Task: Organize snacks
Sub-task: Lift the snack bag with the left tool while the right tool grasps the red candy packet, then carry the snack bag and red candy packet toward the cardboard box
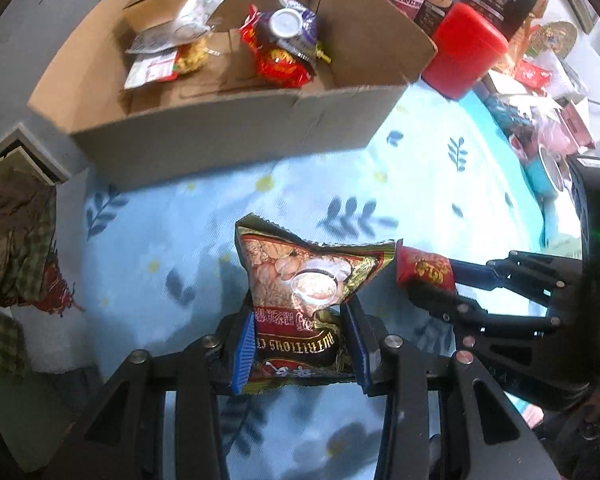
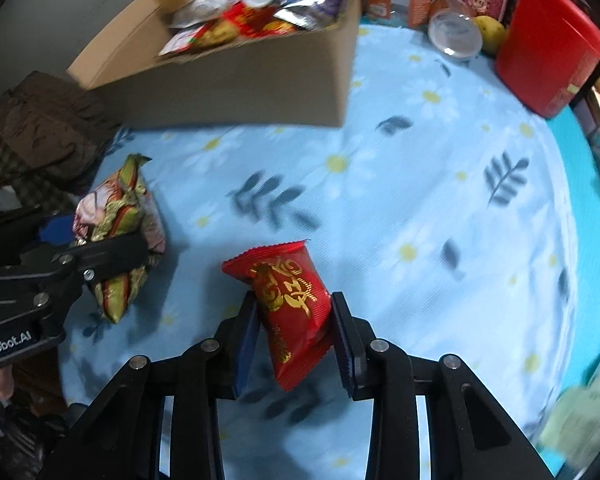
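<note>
Two claws, two snacks, both up off the blue flowery cloth that covers the worktop. The left claw is clamped tight on a cereal packet, brown and gold with a bowl printed on it; its pads squeeze the lower half so the top flares out crumpled above them. The right claw has a small red packet with gold lettering pinched between its blue pads, sitting a bit tilted. In the left wrist view you can see that red packet just beside the cereal packet's right corner, so the two claws are hanging close together.

The cardboard box sits at the far left part of the worktop, flaps open, well apart from both packets. Inside it there's already a pile: a red snack bag, a purple foil bag with a white round lid on top, and some white and clear sachets on the left side.

Along the far edge, right of the box, stands a red container, with a clear plastic tub and a yellow fruit next to it, plus some pink and brown boxes behind. Everything's a bit motion-blurred.
</note>
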{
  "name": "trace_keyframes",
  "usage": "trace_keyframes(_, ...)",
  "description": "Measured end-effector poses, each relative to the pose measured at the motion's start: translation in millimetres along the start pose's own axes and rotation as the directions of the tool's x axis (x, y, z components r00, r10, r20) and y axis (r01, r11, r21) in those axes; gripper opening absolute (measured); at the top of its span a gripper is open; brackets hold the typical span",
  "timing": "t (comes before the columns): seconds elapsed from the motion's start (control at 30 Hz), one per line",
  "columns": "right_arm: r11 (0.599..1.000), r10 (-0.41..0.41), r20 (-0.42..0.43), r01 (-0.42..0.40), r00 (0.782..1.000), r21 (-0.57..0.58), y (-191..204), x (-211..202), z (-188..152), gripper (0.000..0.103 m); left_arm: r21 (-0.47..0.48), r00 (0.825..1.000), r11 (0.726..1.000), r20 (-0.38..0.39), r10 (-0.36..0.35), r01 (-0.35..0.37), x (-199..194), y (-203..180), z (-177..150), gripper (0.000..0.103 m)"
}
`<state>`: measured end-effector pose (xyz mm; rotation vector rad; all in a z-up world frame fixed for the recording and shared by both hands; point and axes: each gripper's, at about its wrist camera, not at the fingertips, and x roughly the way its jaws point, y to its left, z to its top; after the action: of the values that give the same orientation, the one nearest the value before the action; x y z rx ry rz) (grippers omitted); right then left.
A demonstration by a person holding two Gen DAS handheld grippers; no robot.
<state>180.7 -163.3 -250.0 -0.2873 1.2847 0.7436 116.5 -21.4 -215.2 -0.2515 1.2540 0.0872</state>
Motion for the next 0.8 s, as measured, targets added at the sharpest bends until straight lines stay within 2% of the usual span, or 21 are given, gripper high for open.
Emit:
trace_keyframes(0.13,0.999,0.027,-0.028,-0.026,0.999,0.020,24,3,-16,0.034,0.020,0.999,1.000,-0.038,0.021,-0.020,-5,12,-17,0.040)
trace_keyframes(0.37,1.000,-0.018,-0.041,0.018,0.999,0.019,50,8,-32,0.035,0.049,0.990,0.997,-0.127,0.062,-0.057,11,28,-34,0.040)
trace_keyframes(0.57,0.998,-0.054,-0.042,0.054,0.998,0.008,50,11,-27,0.038,0.025,0.988,0.998,-0.143,0.054,-0.051,18,31,-32,0.043)
trace_keyframes(0.63,0.997,-0.078,-0.055,0.077,0.995,-0.013,56,18,-24,0.041,0.018,0.986,0.998,-0.153,0.064,-0.062,24,32,-31,0.051)
trace_keyframes(0.7,0.995,-0.095,-0.066,0.093,0.993,-0.027,59,23,-20,0.043,-0.001,0.982,0.998,-0.176,0.063,-0.064,33,36,-32,0.053)
trace_keyframes(0.8,0.991,-0.129,-0.069,0.126,0.989,-0.054,64,28,-19,0.043,0.001,0.987,0.998,-0.149,0.067,-0.067,31,35,-33,0.053)
